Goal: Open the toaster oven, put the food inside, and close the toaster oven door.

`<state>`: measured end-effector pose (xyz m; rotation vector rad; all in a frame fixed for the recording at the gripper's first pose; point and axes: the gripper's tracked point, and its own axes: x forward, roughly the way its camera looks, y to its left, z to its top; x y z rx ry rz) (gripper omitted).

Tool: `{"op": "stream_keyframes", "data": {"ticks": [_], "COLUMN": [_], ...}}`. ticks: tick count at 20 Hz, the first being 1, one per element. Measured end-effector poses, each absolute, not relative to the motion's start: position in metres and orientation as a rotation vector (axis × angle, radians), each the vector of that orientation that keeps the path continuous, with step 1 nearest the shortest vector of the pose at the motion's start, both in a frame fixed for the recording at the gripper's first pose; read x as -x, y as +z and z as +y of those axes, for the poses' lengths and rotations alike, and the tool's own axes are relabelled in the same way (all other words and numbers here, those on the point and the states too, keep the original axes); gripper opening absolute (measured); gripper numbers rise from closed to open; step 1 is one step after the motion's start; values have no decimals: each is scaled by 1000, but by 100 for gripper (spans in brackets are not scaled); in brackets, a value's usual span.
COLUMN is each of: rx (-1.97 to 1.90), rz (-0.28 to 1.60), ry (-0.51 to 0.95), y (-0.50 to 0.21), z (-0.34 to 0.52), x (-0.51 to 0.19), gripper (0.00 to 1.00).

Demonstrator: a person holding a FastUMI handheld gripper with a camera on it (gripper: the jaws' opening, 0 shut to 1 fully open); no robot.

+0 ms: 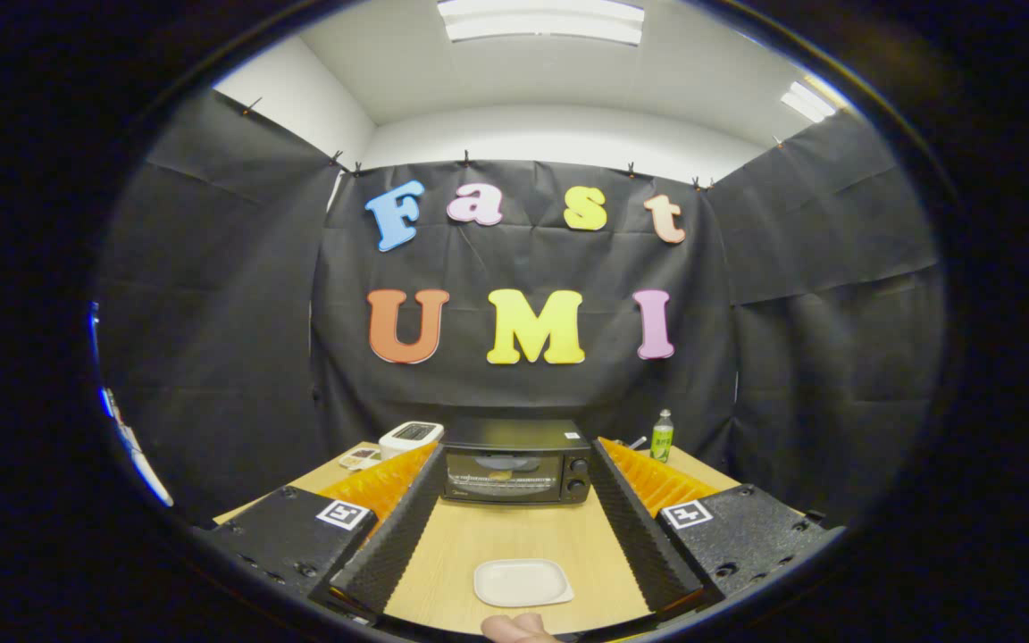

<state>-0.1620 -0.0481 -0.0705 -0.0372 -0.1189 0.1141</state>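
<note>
Your tongs [514, 464] stood wide apart over the wooden table [514, 540], gripping nothing, their fingers [389, 536] framing the scene ahead. Between them, close to you, lay a white rectangular plate [522, 581]; whether it carried food could not be made out. Just beyond the fingertips, at the far side of the table, the black toaster oven [516, 462] sat with its glass door shut and two knobs on its right. A white kitchen scale [410, 437] rested just beside the oven's left, and a small green-labelled bottle [662, 436] stood upright off to its right.
</note>
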Motion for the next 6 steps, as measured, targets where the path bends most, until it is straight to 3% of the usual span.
{"op": "stream_keyframes", "data": {"ticks": [6], "rx": [42], "rz": [-142], "ry": [175], "y": [-71], "z": [-38], "x": [167], "gripper": [100]}}
